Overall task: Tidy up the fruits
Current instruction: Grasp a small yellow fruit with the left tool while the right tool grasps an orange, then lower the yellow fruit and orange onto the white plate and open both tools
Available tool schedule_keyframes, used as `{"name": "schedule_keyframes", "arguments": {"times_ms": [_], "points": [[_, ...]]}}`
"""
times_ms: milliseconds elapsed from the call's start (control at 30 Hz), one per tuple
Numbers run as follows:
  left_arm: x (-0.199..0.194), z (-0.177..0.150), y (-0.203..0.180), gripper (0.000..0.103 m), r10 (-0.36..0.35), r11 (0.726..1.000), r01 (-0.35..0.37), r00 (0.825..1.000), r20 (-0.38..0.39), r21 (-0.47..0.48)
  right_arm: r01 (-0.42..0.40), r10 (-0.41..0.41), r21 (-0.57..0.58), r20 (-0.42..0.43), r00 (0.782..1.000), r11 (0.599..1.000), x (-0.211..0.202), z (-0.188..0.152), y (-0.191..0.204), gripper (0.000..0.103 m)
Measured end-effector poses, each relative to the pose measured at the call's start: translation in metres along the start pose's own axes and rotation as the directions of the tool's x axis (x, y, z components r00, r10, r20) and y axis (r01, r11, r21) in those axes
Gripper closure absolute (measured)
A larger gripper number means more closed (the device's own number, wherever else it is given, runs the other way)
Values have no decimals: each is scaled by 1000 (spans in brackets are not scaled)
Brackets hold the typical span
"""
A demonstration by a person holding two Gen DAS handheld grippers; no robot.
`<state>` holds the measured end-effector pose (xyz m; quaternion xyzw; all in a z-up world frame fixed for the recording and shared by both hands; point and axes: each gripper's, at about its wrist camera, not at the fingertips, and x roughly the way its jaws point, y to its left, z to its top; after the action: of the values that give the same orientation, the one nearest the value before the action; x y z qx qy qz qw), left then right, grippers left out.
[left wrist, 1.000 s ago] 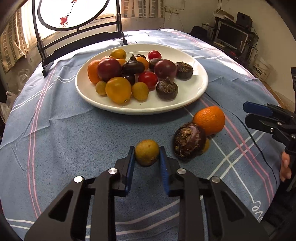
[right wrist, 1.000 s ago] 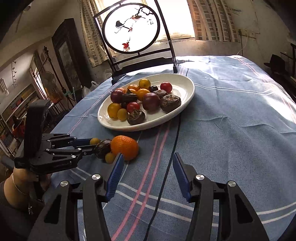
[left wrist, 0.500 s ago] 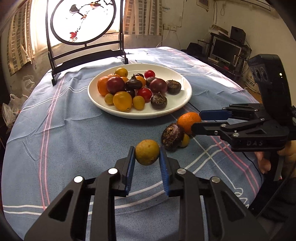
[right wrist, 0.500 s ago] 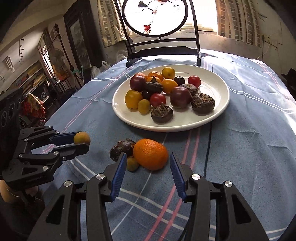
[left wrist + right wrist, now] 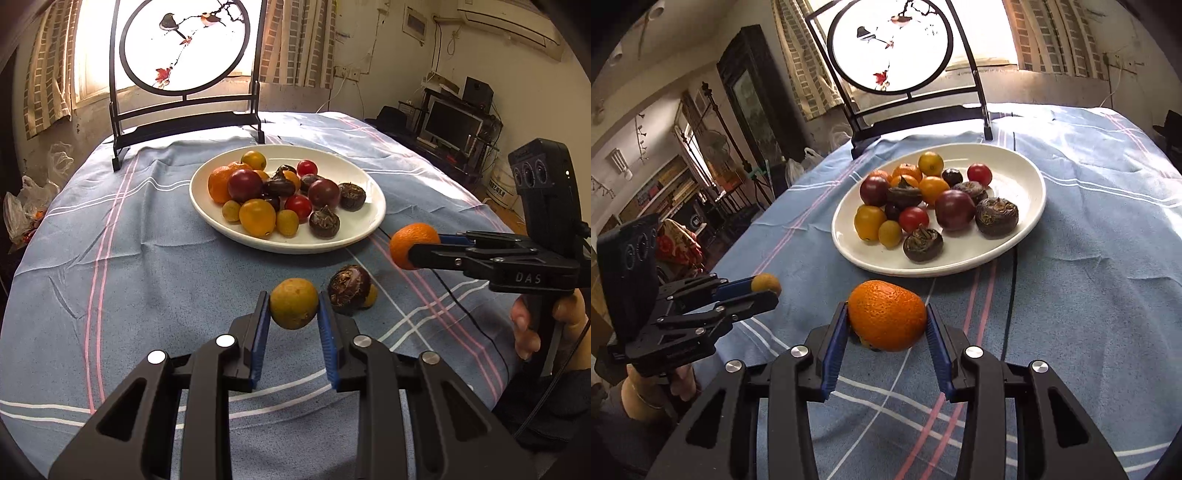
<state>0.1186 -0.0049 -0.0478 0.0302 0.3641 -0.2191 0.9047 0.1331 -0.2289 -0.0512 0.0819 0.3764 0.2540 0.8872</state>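
The small yellow fruit [image 5: 293,302] sits pinched in the left gripper [image 5: 293,314] jaws, above the table [image 5: 147,266]. The orange [image 5: 886,319] is clamped in the right gripper [image 5: 886,332]. Both round fruits could slip and roll; the plate [image 5: 354,236] at 12 o'clock is crowded.

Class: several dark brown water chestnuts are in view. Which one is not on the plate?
The water chestnut lying on the tablecloth, just right of the left gripper. The other dark ones all sit on the white plate.
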Motion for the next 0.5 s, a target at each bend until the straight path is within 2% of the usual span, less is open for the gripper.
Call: {"name": "schedule_keyframes", "arguments": {"times_ms": [133, 267, 500], "points": [[3, 17, -4, 78, -13, 1000, 13, 1000, 10, 8, 33, -35, 18, 71, 997, 999, -26, 16, -16, 61], [23, 47, -12, 78, -8, 999, 8, 1000, 1, 39, 63, -66, 29, 107, 992, 998, -30, 53, -32, 61], [82, 91, -13, 78, -15, 1000, 16, 999, -50, 6, 135, -141, 63, 94, 986, 989, 20, 113, -61, 61]]}}
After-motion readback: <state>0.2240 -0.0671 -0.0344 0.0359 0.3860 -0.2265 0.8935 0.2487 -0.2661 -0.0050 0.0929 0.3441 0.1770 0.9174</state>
